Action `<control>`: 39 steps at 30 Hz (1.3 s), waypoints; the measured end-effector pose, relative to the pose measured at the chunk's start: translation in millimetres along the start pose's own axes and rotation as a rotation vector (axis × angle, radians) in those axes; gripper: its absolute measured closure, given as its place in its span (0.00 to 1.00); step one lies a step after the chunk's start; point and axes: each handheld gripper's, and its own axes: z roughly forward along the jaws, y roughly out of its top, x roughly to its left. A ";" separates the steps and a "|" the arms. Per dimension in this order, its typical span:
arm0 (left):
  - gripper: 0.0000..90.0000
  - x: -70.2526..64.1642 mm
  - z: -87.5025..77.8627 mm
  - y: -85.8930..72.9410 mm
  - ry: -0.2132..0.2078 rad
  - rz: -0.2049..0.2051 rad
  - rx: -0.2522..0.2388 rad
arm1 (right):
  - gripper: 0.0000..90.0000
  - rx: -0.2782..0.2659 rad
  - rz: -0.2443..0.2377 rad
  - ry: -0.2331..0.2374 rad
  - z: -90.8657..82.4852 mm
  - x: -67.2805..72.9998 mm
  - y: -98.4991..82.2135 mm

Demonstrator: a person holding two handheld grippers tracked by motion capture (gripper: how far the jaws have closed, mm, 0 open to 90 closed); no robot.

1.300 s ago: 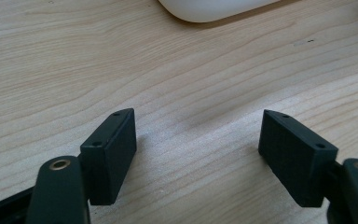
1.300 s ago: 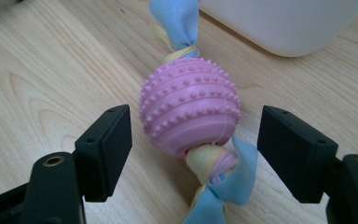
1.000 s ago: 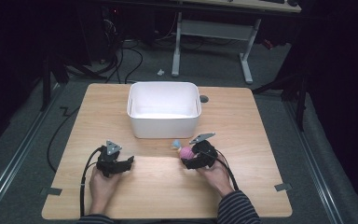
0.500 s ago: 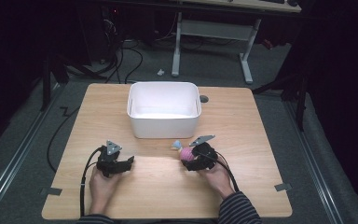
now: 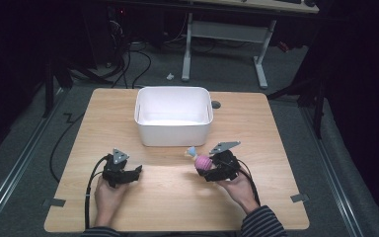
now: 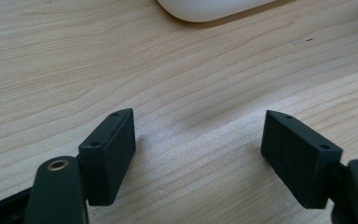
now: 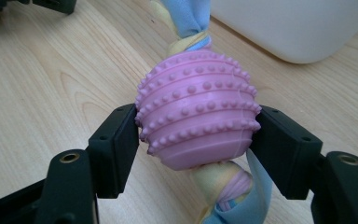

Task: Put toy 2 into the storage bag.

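Observation:
A pink studded rubber ball (image 7: 196, 108) threaded on a twisted blue, yellow and pink cloth rope (image 7: 189, 18) sits between the jaws of my right gripper (image 7: 196, 135). Both pads press on the ball's sides after the jaws have just been closing on it. From above, the ball toy (image 5: 202, 160) hangs a little over the table in front of the white tub (image 5: 173, 115), held by my right gripper (image 5: 208, 167). My left gripper (image 5: 136, 172) rests at the front left of the table. Its jaws (image 6: 198, 154) stand wide apart over bare wood with nothing between them.
The white tub's rounded base (image 6: 214, 8) lies just ahead of the left gripper, and its wall (image 7: 298, 28) stands close behind the ball. The wooden table (image 5: 271, 128) has a dark round grommet (image 5: 215, 104) beside the tub. Black cables trail from both grippers.
The right gripper's jaws have closed on the pink ball toy and lifted it slightly off the table. The left gripper has stayed put.

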 end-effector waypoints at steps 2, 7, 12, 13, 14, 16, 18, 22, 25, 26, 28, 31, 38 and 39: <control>0.29 -0.1 0.0 0.0 -0.001 0.000 0.000 | 0.37 -0.011 -0.009 0.002 -6.3 0.1 1.4; 0.29 -0.3 0.1 0.0 -0.001 0.003 -0.001 | 0.37 -0.036 -0.002 0.020 -21.6 -2.4 8.1; 0.29 -0.5 0.2 0.0 -0.004 0.006 -0.001 | 0.37 -0.041 -0.019 0.020 -36.0 -4.6 19.4; 0.29 -0.5 0.2 0.0 -0.004 0.006 -0.001 | 0.37 -0.041 -0.025 0.017 -39.1 -4.6 22.0; 0.29 -0.5 0.2 0.0 -0.004 0.006 -0.001 | 0.37 -0.045 -0.032 0.014 -42.0 -4.7 24.8; 0.29 -0.5 0.2 0.0 -0.004 0.006 -0.001 | 0.37 -0.054 -0.046 0.021 -48.6 -5.7 30.1; 0.29 -0.8 0.2 0.0 -0.003 0.007 -0.001 | 0.37 -0.074 -0.041 0.049 -55.3 -7.8 34.9; 0.29 -1.4 0.2 0.1 0.000 0.007 0.000 | 0.37 -0.099 -0.031 0.081 -65.2 -12.9 44.2; 0.29 -1.3 0.2 0.1 0.000 0.007 0.000 | 0.37 -0.101 -0.037 0.069 -71.4 -15.6 52.5; 0.29 -1.3 0.2 0.1 0.000 0.007 0.000 | 0.37 -0.102 -0.045 0.061 -73.2 -16.2 55.4; 0.29 -1.3 0.2 0.1 0.000 0.007 0.000 | 0.37 -0.106 -0.055 0.051 -76.8 -17.1 61.3; 0.29 -1.3 0.2 0.1 0.000 0.007 0.000 | 0.37 -0.106 -0.069 0.035 -80.1 -18.2 70.6; 0.29 -1.3 0.2 0.1 0.000 0.006 0.000 | 0.37 -0.100 -0.097 0.013 -79.6 -23.6 90.6; 0.29 -1.3 0.2 0.1 0.000 0.006 0.000 | 0.37 -0.101 -0.095 0.009 -79.0 -24.5 93.0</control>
